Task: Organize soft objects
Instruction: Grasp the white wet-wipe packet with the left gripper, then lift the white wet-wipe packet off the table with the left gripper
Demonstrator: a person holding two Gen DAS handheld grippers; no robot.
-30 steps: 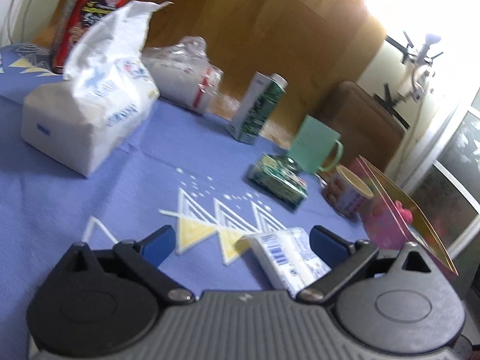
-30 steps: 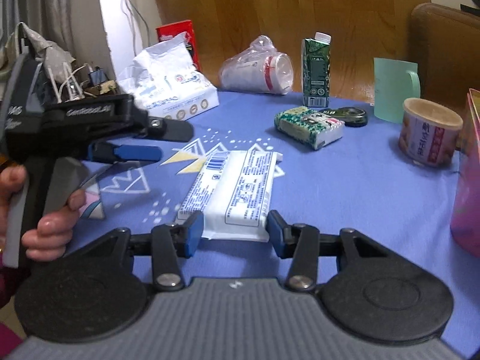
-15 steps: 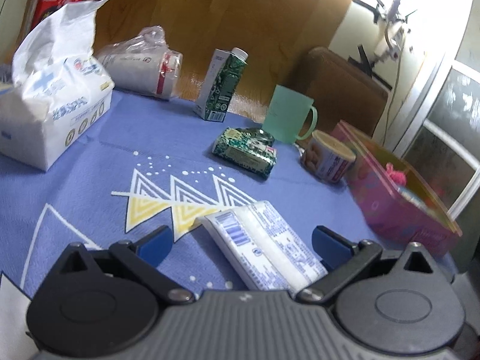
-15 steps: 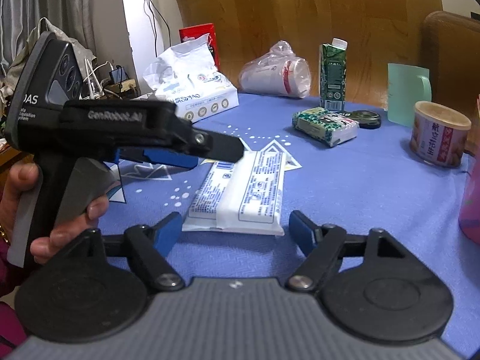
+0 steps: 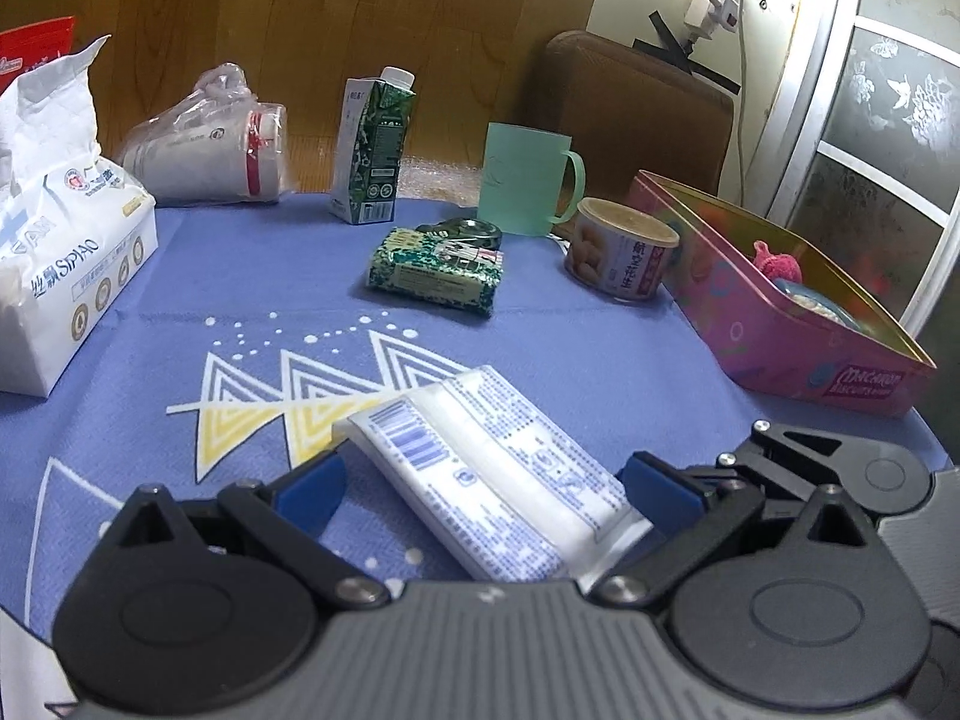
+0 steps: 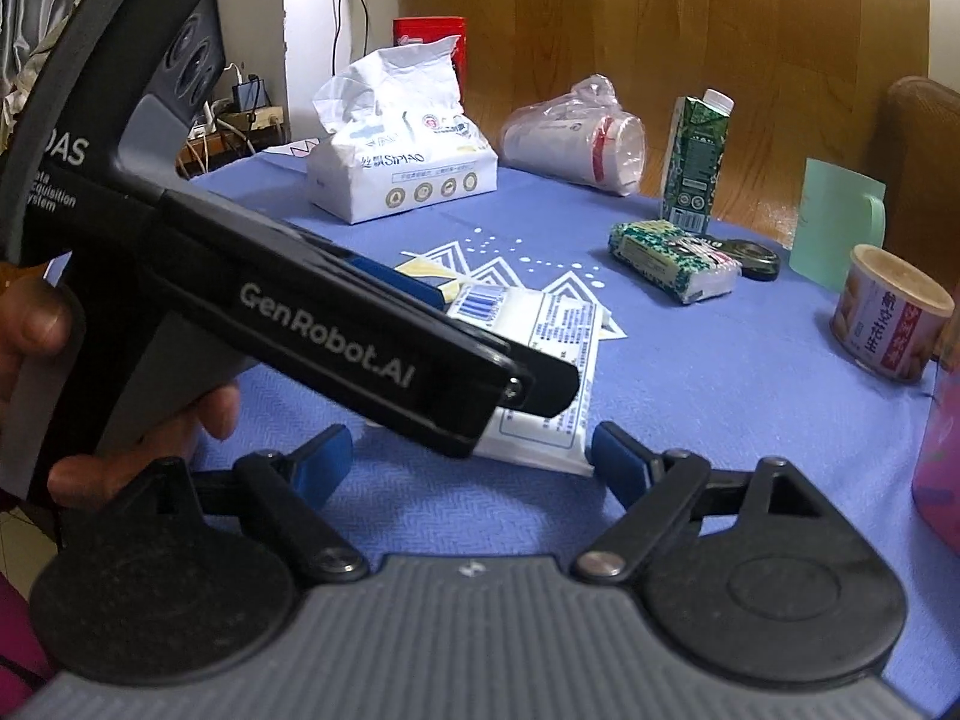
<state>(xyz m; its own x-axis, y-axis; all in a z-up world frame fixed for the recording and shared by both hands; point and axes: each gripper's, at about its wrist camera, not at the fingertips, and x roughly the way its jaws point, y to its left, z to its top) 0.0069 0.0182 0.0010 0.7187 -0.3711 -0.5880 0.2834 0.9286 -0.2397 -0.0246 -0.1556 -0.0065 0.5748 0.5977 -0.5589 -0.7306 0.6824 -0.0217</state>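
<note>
A white soft pack with blue print and a barcode [image 5: 486, 474] lies flat on the blue tablecloth. My left gripper [image 5: 480, 489] is open, its blue pads on either side of the pack, not closed on it. My right gripper [image 6: 471, 462] is open and empty, just short of the pack's near end [image 6: 552, 324]. The left gripper's body [image 6: 336, 330] crosses the right wrist view and hides part of the pack. A green patterned tissue pack [image 5: 435, 273] lies further back. A large white tissue bag [image 5: 54, 240] stands at the left.
A pink tin box [image 5: 774, 300] with a pink knitted item inside stands at the right. A round can [image 5: 621, 255], a green mug [image 5: 525, 180], a green carton [image 5: 375, 153] and bagged paper cups [image 5: 210, 147] line the far side. A red tin [image 6: 429, 39] stands behind the tissue bag.
My left gripper has swung right and come down over the white pack, so the pack now lies between its pads. My right gripper opened wider and stayed near the pack's end.
</note>
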